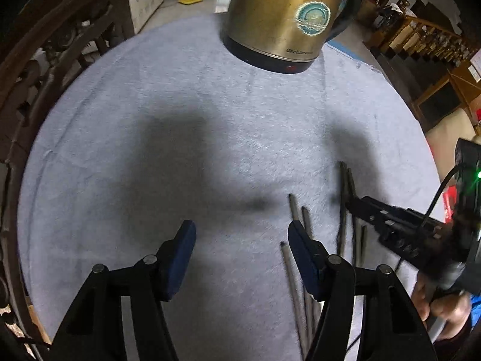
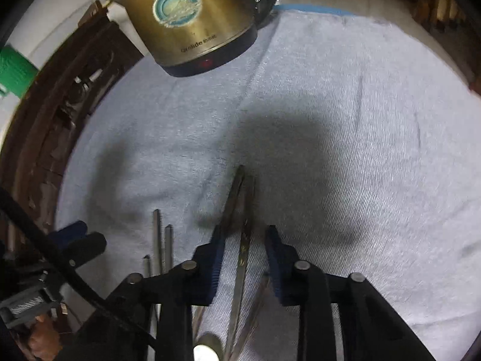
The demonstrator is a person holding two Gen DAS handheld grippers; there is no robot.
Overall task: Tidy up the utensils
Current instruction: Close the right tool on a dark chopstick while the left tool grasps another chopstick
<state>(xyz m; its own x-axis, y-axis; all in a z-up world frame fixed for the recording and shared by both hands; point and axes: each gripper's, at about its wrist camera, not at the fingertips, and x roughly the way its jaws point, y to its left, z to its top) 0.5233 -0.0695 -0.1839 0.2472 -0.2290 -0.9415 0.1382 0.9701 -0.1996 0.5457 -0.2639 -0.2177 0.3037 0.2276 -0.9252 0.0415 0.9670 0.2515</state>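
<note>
I am holding the left gripper [image 1: 242,237] with its jaws apart and nothing between them; its right pad is lying just beside three metal chopsticks [image 1: 296,210] on the grey cloth [image 1: 180,105]. I am keeping the right gripper [image 2: 245,237] narrowly apart around a dark pair of chopsticks [image 2: 245,240], the pads not visibly touching them. A brass-coloured kettle [image 2: 192,15] is standing at the cloth's far edge.

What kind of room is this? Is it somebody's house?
Probably a home, perhaps a living or dining area. A brass-coloured electric kettle stands on a table under a grey cloth, with a carved wooden chair beside it and a wooden staircase behind.
</note>
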